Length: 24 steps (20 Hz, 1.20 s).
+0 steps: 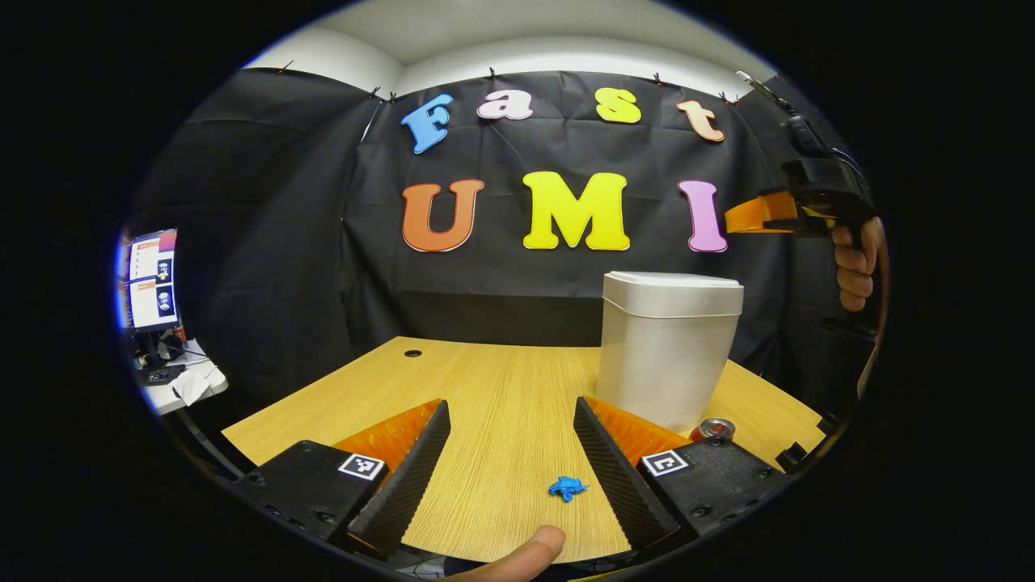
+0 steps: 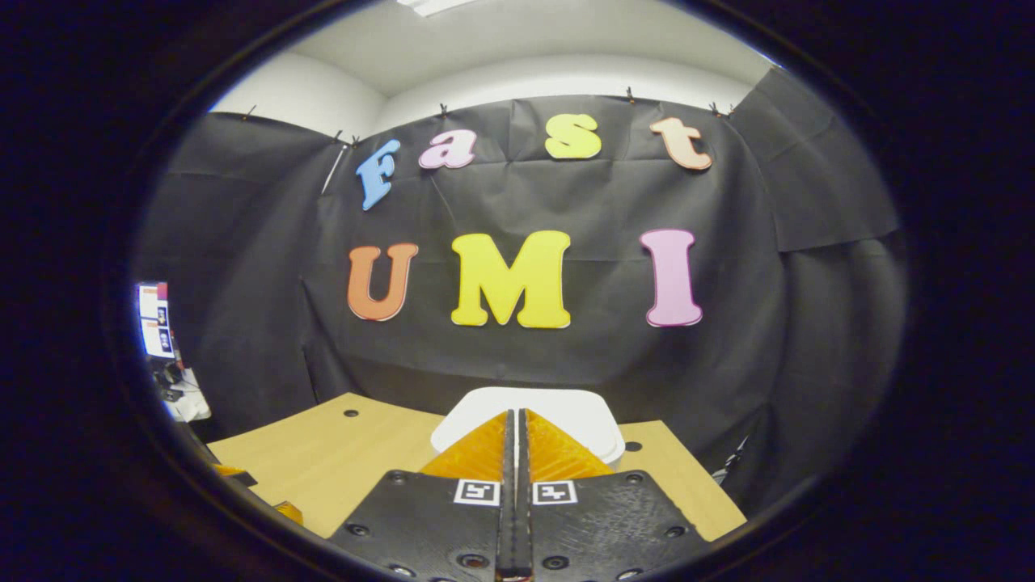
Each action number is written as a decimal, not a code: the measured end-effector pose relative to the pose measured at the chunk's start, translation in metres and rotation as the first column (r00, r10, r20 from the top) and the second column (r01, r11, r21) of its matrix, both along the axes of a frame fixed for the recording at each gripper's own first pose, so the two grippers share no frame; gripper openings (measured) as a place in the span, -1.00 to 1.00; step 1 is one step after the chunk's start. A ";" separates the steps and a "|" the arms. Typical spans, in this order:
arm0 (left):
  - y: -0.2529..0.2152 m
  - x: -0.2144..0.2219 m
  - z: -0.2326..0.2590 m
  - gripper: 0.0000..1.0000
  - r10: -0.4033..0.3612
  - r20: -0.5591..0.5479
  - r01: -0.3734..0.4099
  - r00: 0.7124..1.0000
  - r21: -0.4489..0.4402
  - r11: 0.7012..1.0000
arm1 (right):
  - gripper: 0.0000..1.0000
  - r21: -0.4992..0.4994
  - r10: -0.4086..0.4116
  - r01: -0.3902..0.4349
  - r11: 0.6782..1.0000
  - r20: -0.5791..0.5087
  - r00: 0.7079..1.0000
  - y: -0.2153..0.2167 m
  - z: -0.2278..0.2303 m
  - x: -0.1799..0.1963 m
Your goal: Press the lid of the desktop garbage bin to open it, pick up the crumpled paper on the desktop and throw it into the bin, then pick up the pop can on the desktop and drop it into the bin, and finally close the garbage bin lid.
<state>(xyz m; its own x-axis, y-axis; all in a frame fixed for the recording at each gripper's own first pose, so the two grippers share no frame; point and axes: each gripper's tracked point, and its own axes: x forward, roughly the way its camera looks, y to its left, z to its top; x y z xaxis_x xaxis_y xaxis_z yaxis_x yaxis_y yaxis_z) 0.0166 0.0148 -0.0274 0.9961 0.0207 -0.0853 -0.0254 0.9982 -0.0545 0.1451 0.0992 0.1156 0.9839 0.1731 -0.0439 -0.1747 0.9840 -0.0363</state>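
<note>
Left gripper view: left gripper [image 1: 511, 461] low over desk [image 1: 493, 396], fingers wide, empty. Paper [image 1: 568, 488] at 5 o'clock between fingers; can [image 1: 716, 428] further at 4; bin [image 1: 668, 347] at 3, lid shut. Right gripper [image 1: 748, 217] high at 2 o'clock.

Right gripper view: right gripper [image 2: 513, 436] fingers closed together, empty, above bin lid [image 2: 530, 419] at 6 o'clock. Step: opening press. Next likely needs straight push down on lid.
</note>
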 end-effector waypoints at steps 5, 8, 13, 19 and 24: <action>0.007 0.000 0.002 0.98 0.018 0.007 -0.018 1.000 -0.001 1.000 | -0.99 -0.045 -0.033 0.028 0.999 -0.126 0.992 0.005 -0.031 0.041; 0.008 0.003 0.002 0.98 0.016 0.008 -0.016 1.000 0.004 1.000 | -1.00 -0.067 -0.046 0.034 0.997 -0.184 0.982 0.008 -0.050 0.055; 0.008 0.006 -0.006 0.99 0.010 -0.010 -0.010 1.000 -0.013 1.000 | -1.00 -0.098 -0.076 0.053 0.994 -0.246 0.966 0.003 -0.072 0.067; 0.008 0.014 -0.013 0.98 0.009 -0.032 -0.011 0.999 -0.051 0.999 | -0.99 -0.090 -0.088 0.070 0.994 -0.216 0.973 0.000 -0.066 0.060; 0.009 0.017 -0.016 0.99 0.009 -0.037 -0.010 0.999 -0.034 0.999 | -1.00 -0.042 -0.080 0.075 0.996 -0.130 0.988 -0.007 -0.031 0.028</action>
<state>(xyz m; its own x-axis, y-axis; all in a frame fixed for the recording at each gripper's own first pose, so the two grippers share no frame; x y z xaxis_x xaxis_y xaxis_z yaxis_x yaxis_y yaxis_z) 0.0340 0.0233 -0.0436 0.9921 0.0269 -0.1226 -0.0378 0.9954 -0.0876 0.1730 0.0922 0.0848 0.9796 0.0922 -0.1785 -0.1034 0.9931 -0.0544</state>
